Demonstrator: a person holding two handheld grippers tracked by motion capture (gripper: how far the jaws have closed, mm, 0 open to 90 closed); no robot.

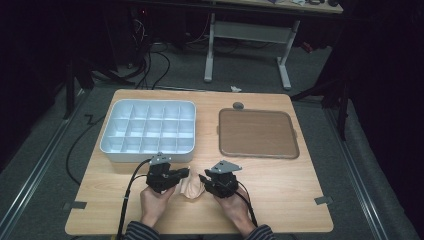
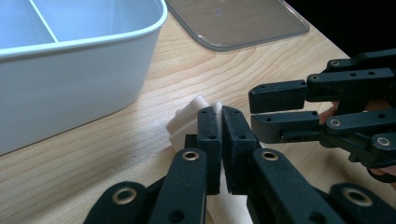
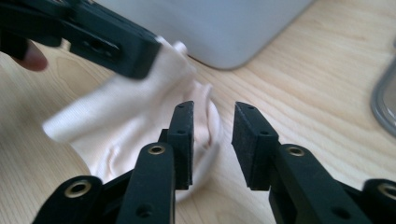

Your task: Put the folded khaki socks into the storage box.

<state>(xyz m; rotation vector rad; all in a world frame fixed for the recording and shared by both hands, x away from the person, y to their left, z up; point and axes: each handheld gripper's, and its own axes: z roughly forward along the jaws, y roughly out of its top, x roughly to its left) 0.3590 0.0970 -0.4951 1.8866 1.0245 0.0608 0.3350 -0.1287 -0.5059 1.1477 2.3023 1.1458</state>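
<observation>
A pale cream cloth (image 1: 191, 188) lies crumpled on the wooden table near its front edge, between my two grippers. My left gripper (image 1: 186, 173) is shut on one corner of the cloth (image 2: 187, 122); in the left gripper view its jaws (image 2: 218, 112) pinch the fabric and lift that edge a little. My right gripper (image 1: 202, 178) faces it from the right, close by. In the right gripper view, the right gripper (image 3: 212, 109) has its jaws apart with bare wood between them. The cloth (image 3: 135, 116) sits just behind the left jaw, and the left gripper (image 3: 140, 51) holds its raised corner.
A white box with several compartments (image 1: 107, 150) stands just beyond the left gripper, its wall (image 2: 70, 88) close to the cloth. A brown flat lid (image 1: 257, 133) lies at the right back. A small grey disc (image 1: 238, 105) rests behind it. The table's front edge is near the hands.
</observation>
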